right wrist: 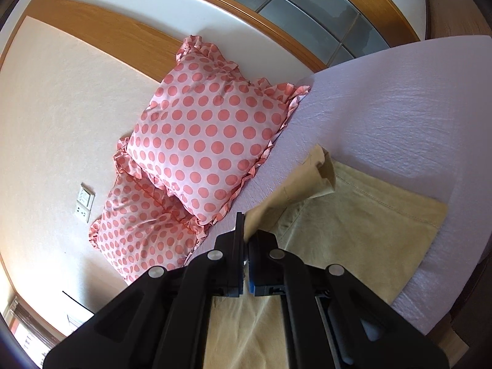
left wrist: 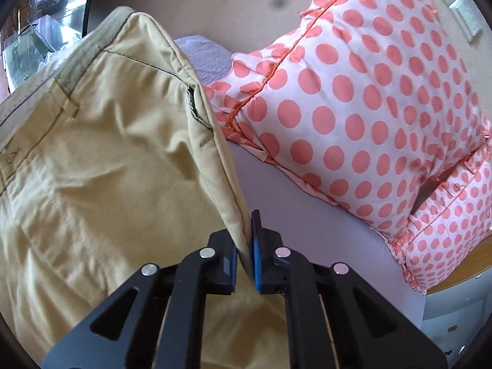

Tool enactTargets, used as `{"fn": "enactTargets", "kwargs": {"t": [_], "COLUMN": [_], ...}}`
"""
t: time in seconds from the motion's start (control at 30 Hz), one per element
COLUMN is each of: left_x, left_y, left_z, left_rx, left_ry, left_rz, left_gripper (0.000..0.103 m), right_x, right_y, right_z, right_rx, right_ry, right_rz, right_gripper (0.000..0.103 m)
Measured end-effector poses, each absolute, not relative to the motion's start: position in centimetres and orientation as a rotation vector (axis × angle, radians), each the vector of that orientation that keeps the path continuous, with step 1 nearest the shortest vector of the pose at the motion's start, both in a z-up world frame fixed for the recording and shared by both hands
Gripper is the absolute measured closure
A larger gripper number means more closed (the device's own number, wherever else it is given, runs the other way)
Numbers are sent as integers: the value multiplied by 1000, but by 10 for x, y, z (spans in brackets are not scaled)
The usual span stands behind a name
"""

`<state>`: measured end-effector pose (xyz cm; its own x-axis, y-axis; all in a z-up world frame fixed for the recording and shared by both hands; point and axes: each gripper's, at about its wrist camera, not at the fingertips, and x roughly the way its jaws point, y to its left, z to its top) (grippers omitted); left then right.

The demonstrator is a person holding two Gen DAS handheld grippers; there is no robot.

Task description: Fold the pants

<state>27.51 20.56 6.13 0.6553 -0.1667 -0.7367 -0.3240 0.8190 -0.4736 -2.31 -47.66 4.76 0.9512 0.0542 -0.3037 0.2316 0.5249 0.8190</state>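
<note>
- The left gripper pinches an edge of the tan pants near the waistband, fingers closed on the cloth, which rises in a lifted flap ahead of the camera.
- The right gripper is clamped on another edge of the pants; the rest of the garment lies spread on the pale lilac bed, with a hem end curled up beyond.
- Two spotted pillows sit against the wall just beside the pants, apart from the held edges.
- The step in hand appears to be carrying one side across to fold the pants lengthwise; which seam each gripper holds is hard to tell through the fisheye.
- To do it well, both held edges should travel together at the same height, keeping the cloth taut between them so no crease gets trapped.
- The lifted edge should land square on the far edge, seam over seam, before either gripper lets go.
- The curled hem end probably wants flattening, or the fold will bulge there.
- Steering away from the pillows would avoid dragging cloth onto them.
</note>
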Motion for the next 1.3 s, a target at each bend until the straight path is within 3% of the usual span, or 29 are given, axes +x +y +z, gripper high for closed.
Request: {"fn": "enactTargets", "kwargs": {"t": [0.2,0.4,1.1,1.17,1.23,1.3], "left_x": [116,8,-30,-35,-41,-50], "left_y": [221,239,242,243,244,247], "left_z": [88,31,13,12,14,15], "left_rx": [-603,-708,-722,-709,-702,-700], "left_ry": [696,757,713,708,694,677], "left_rz": [25,67,23,34,42,57], "left_gripper": [96,95,91,84,80,75], "right_x": [-40,-53,-79,-83,-89,-91], "right_y": [-488,-494,-494,-494,-495,-496], "right_z": [56,30,9,10,10,9], "right_rx": [959,975,988,981,965,952], "right_ry": [289,365,438,445,437,434], "right_rz": [-165,-221,-285,-335,-380,-400], "right_gripper": [101,101,100,86,64,64]}}
